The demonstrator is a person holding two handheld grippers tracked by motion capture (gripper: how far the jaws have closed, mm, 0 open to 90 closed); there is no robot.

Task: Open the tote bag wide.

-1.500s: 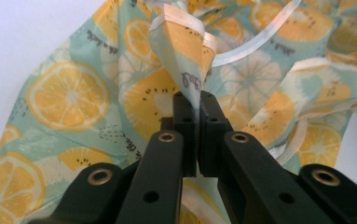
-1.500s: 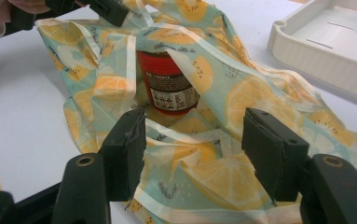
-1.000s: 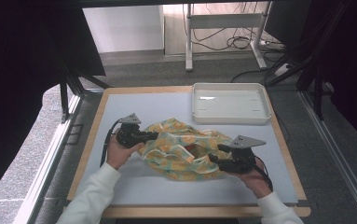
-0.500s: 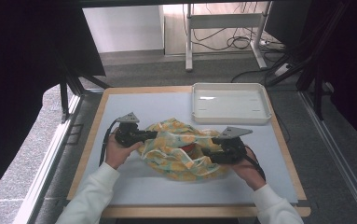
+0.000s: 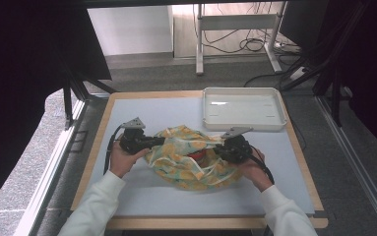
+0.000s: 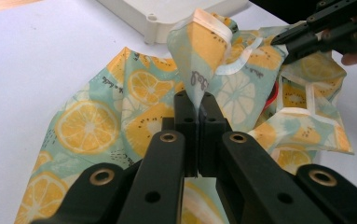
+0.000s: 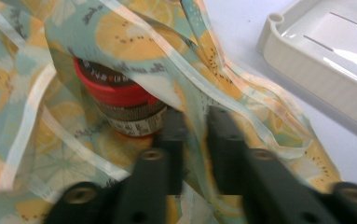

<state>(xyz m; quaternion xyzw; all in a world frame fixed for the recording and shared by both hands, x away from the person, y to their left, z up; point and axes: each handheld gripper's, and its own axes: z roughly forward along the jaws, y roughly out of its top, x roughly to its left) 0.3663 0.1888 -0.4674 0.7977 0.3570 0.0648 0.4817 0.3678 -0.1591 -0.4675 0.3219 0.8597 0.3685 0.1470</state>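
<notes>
1. Change since the earlier high-view frames: the right gripper (image 5: 225, 149) has moved inward from the cloth's right edge and now sits over the right-centre of the fruit-print cloth (image 5: 191, 157). Its jaws have just been closing, with a fold of cloth between them.
2. Right gripper (image 7: 195, 122), present state: jaws narrow, pinching a raised fold of the cloth just beside the jar.
3. Left gripper (image 5: 152, 142): position unchanged from the earlier frames, at the cloth's left edge.
4. Left gripper (image 6: 195, 105), present state: jaws fully together, clamping a peaked corner of the cloth, which stands up above the jaw tips.
5. Cloth location: bunched on the blue-grey table mat (image 5: 141, 196), between both grippers, near the white tray.
6. Container one: a jar with a red lid (image 7: 113, 91) lies inside the cloth folds, partly covered. Contents cannot be determined.
7. Container two: the white tray (image 5: 210, 115), at the mat's far right corner, shows a bare interior.
</notes>
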